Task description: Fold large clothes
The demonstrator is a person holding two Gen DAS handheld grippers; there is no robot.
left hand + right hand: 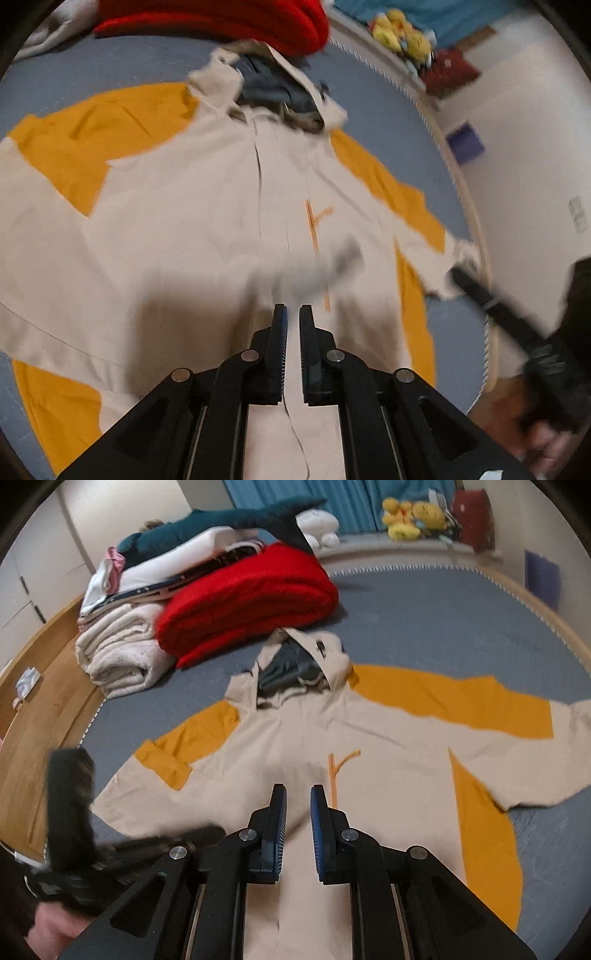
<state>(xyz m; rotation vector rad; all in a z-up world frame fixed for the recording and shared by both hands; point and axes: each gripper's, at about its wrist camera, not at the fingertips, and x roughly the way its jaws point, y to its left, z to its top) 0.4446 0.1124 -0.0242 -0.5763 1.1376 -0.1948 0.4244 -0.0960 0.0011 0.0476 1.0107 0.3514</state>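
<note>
A large cream and mustard-yellow hooded jacket (192,221) lies spread flat, front up, on a grey-blue bed, sleeves out to both sides. It also shows in the right wrist view (369,746), hood (295,664) at the far end. My left gripper (293,314) hovers over the jacket's lower middle, jaws a small gap apart and empty. My right gripper (298,794) hovers over the lower front, jaws slightly apart and empty. Each gripper appears blurred in the other's view: the right one (491,302) by the jacket's right sleeve end, the left one (74,794) by the left sleeve.
A folded red blanket (251,602) and a stack of white towels (122,653) lie beyond the hood. The wooden bed rim (44,686) runs along the left. Yellow plush toys (410,520) sit on the far ledge. Grey-blue sheet (443,620) surrounds the jacket.
</note>
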